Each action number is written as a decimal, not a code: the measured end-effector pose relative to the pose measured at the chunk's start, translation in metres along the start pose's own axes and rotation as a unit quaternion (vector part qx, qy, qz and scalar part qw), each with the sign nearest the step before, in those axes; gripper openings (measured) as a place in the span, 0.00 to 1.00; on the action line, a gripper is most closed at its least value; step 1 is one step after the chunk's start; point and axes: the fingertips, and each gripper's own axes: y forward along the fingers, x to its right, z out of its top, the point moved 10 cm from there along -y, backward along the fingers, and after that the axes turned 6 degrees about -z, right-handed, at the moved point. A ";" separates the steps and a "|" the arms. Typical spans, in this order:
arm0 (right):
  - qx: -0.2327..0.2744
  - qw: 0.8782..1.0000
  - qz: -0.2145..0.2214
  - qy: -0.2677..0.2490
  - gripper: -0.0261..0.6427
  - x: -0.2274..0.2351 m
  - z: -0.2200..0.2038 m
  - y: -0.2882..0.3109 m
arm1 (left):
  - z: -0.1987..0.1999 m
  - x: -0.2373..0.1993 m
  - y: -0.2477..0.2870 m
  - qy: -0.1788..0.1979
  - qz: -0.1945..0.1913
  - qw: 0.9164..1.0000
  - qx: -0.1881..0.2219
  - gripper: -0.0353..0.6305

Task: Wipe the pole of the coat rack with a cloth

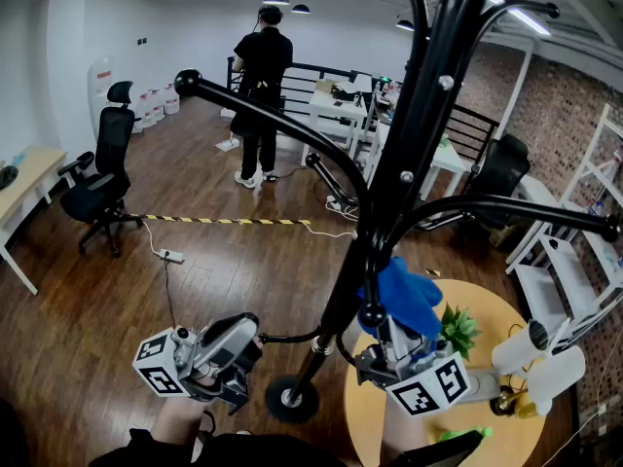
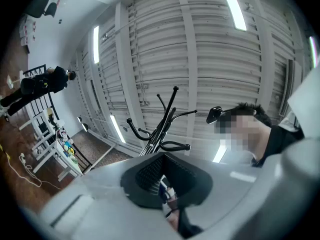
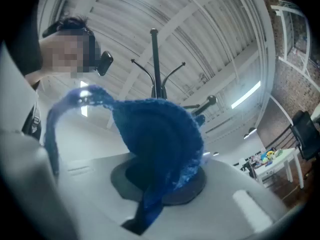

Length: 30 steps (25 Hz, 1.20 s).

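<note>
Your left gripper (image 1: 249, 341) is nearest, low at bottom left, its marker cube turned outward and its nose aimed toward the rack's foot. Its own view (image 2: 165, 184) looks up at the ceiling. The jaws are drawn in to a narrow slit between ribbed pads, with nothing gripped.

Just right of it, the round base (image 1: 290, 397) of the coat rack stands on the dark wood floor (image 1: 195, 280). The black pole (image 1: 409, 154) climbs from there toward the top right and runs close past your head, with curved hooks branching off to both sides.

The blue cloth (image 1: 404, 295) sits against the right side of the pole's lower stretch. It appears to touch the pole, and a hook knob (image 1: 370, 314) lies in front of its edge.

Your right gripper (image 1: 391, 337) is below the cloth, pointing up. In its own view (image 3: 150, 194) the jaws are clamped on the cloth (image 3: 155, 134), which bunches up and fills the middle of the view.

Under that hand is a round wooden table (image 1: 492, 305), with a small green plant (image 1: 458, 329) just beside the gripper.

Further back, an office chair (image 1: 97, 178) stands at the left. Striped tape (image 1: 224, 221) lies across the floor, and a person (image 1: 261, 95) in black stands facing away.
</note>
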 end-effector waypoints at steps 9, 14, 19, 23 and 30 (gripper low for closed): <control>0.117 0.993 0.021 -0.019 0.07 -0.008 0.094 0.045 | 0.009 0.007 -0.006 0.009 0.000 1.000 0.009 0.05; 0.187 0.981 0.000 -0.056 0.06 -0.007 0.149 0.023 | 0.010 0.002 -0.003 0.010 -0.008 1.000 0.008 0.05; 0.261 0.962 -0.017 -0.084 0.06 -0.012 0.196 -0.013 | 0.005 -0.005 0.008 -0.001 -0.022 1.000 0.002 0.05; 0.256 0.962 -0.021 -0.093 0.06 -0.014 0.200 -0.016 | 0.001 -0.006 0.014 -0.008 -0.035 0.999 -0.001 0.05; 0.188 0.977 -0.023 -0.100 0.06 -0.015 0.154 0.013 | -0.001 -0.003 0.005 -0.001 -0.025 1.000 0.005 0.05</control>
